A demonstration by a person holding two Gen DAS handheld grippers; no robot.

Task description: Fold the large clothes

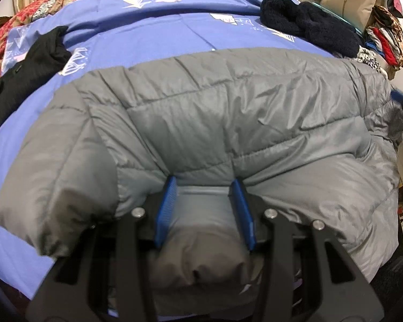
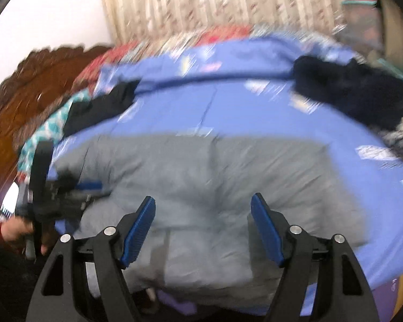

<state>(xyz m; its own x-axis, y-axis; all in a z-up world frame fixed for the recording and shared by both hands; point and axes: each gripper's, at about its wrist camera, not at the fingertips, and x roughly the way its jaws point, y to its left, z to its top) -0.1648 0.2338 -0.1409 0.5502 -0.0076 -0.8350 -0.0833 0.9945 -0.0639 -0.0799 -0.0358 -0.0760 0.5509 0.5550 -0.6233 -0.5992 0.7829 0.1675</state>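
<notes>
The jacket (image 1: 228, 112) lies across the bed's (image 1: 174, 35) near edge; one garment (image 1: 21, 72) at the left edge; another garment (image 1: 309, 24) at the far right corner.

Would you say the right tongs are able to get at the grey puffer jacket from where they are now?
Probably yes. The right tongs stand open and empty just above the grey puffer jacket, with nothing between them and the fabric. The left tongs grip a fold at its near edge, well off to the side.

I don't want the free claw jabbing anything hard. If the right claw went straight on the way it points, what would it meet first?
Most likely the grey puffer jacket on the blue bedsheet: it fills the view between the open right claw. The picture is blurred, so depth is uncertain.
</notes>
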